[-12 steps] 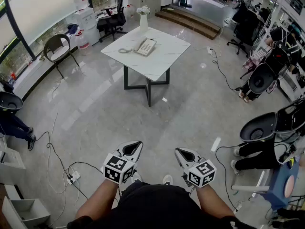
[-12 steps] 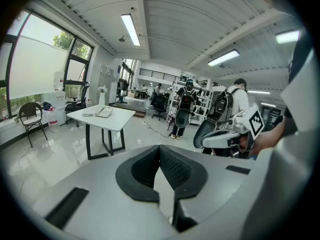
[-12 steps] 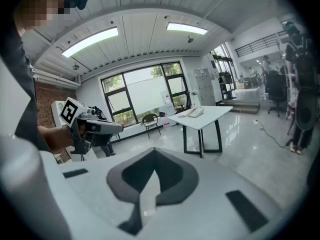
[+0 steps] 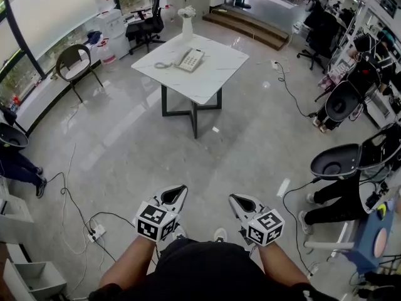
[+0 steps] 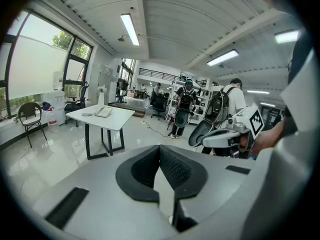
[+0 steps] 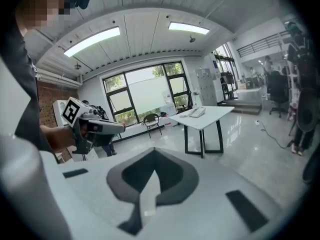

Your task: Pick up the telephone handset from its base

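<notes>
**Head view**
- Left gripper (image 4: 177, 192): held low at near left, above the floor; the jaws are closed tight and nothing is gripped.
- Right gripper (image 4: 236, 199): held at near right, level with the left one and apart from it; the jaws are brought together and are empty.
- Handset (image 4: 187, 58): laid on its base (image 4: 194, 61), far from both grippers.
- Table (image 4: 216, 74): white, set at far centre; the base is carried on its far left part.
- Cord (image 4: 164, 66): coiled on the table just left of the base.
- Vase (image 4: 187, 27): stood upright at the table's far corner.
- Chair (image 4: 75, 64): placed far left, well apart from the table.

**Left gripper view**
- Left gripper (image 5: 160, 156): the pads are pressed together, with nothing between them.
- Base (image 5: 103, 112): seen on the table (image 5: 112, 121) at far left; the handset cannot be told apart from it.
- Right gripper (image 5: 227, 136): seen near, at right.

**Right gripper view**
- Right gripper (image 6: 151, 159): the pads are met at the tip, with nothing held.
- Base (image 6: 198, 112): seen on the table (image 6: 212, 115), far, right of centre.
- Left gripper (image 6: 97, 126): seen near, at left.
</notes>
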`<act>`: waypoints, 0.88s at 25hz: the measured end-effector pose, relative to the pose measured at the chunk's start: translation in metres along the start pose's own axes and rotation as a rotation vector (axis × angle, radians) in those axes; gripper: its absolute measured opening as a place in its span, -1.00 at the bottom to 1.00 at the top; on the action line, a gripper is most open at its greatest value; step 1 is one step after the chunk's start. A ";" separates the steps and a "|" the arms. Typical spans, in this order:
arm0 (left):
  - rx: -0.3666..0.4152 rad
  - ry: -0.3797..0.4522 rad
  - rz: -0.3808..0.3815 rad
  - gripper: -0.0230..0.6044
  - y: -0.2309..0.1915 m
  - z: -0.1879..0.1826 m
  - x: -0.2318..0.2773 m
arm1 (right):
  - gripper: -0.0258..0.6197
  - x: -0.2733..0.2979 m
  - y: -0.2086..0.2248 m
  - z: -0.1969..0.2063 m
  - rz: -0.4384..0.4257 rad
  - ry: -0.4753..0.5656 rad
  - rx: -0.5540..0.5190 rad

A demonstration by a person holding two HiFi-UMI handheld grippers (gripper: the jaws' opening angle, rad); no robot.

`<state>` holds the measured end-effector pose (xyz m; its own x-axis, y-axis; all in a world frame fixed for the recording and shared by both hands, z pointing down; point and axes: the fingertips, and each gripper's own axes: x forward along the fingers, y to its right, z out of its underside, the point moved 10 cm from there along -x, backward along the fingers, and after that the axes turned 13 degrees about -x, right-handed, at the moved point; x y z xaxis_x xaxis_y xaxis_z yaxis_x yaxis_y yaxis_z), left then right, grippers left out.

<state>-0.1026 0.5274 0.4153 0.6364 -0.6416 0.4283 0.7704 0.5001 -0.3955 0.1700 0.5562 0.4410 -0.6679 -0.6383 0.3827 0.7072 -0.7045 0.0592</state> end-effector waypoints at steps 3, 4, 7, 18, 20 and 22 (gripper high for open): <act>-0.004 -0.003 -0.001 -0.92 0.000 0.001 0.000 | -0.92 0.000 -0.001 -0.002 0.001 0.011 0.013; -0.006 -0.003 -0.002 -0.92 -0.001 0.002 0.001 | -0.92 0.001 -0.001 -0.002 0.004 0.008 0.017; -0.010 -0.002 -0.003 -0.92 -0.004 0.001 0.001 | -0.92 0.005 0.000 -0.002 0.012 -0.003 0.028; -0.009 0.005 -0.008 -0.92 -0.010 -0.004 0.003 | -0.92 0.011 0.004 -0.005 0.021 0.001 0.029; -0.008 0.012 -0.008 -0.92 -0.014 -0.007 0.002 | -0.92 0.015 0.002 -0.006 0.019 0.002 0.029; -0.006 0.021 -0.008 -0.92 -0.018 -0.010 0.001 | -0.92 0.019 0.000 -0.007 0.014 0.000 0.026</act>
<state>-0.1162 0.5120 0.4147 0.6294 -0.6576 0.4139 0.7749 0.4915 -0.3975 0.1559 0.5422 0.4414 -0.6578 -0.6484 0.3834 0.7226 -0.6869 0.0781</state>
